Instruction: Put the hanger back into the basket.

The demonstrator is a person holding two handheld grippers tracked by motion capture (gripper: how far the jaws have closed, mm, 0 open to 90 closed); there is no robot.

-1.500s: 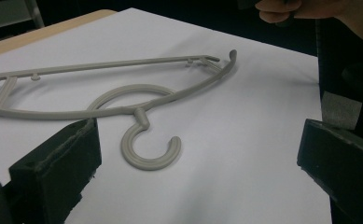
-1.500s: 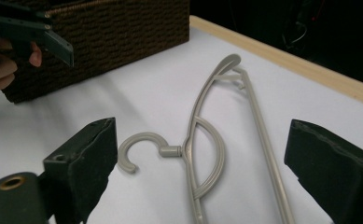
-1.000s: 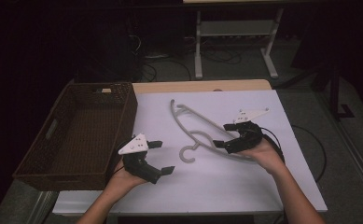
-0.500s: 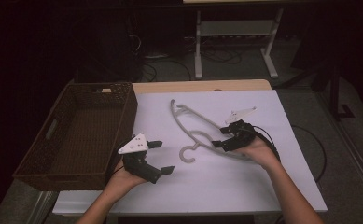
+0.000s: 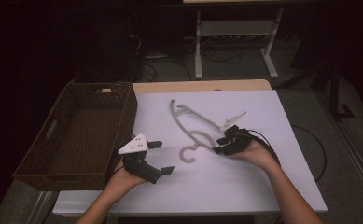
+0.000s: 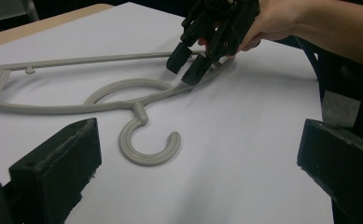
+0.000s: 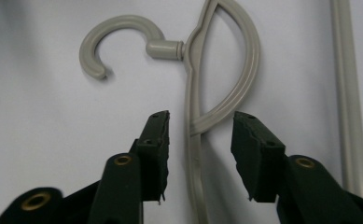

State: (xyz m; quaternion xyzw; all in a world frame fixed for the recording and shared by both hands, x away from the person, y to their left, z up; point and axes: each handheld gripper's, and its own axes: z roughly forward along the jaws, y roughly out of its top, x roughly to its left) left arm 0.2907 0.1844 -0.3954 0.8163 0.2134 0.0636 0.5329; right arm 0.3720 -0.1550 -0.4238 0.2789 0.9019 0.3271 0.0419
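Landmark here is the hanger (image 5: 194, 125), a grey plastic one lying flat on the white table (image 5: 244, 186), hook (image 5: 186, 154) pointing toward the person.

Nearest the person, the left gripper (image 5: 163, 157) sits off to the hook's left, well apart from it, jaws spread wide with nothing between them. In the left gripper view the hook (image 6: 147, 145) lies on the sheet straight ahead between those two black jaws, a fair way off.

A bit further in, the right gripper (image 5: 220, 144) is down at the hanger's right shoulder arm, just right of the hook. Its jaws are open and straddle the arm: in the right gripper view the grey bar (image 7: 195, 135) runs up between the two tips, one jaw on each side, small gaps both sides, so not pinching it. Can't tell if the tips touch the table.

Left of the hanger, past the table's edge, is a brown wicker basket (image 5: 53, 154).
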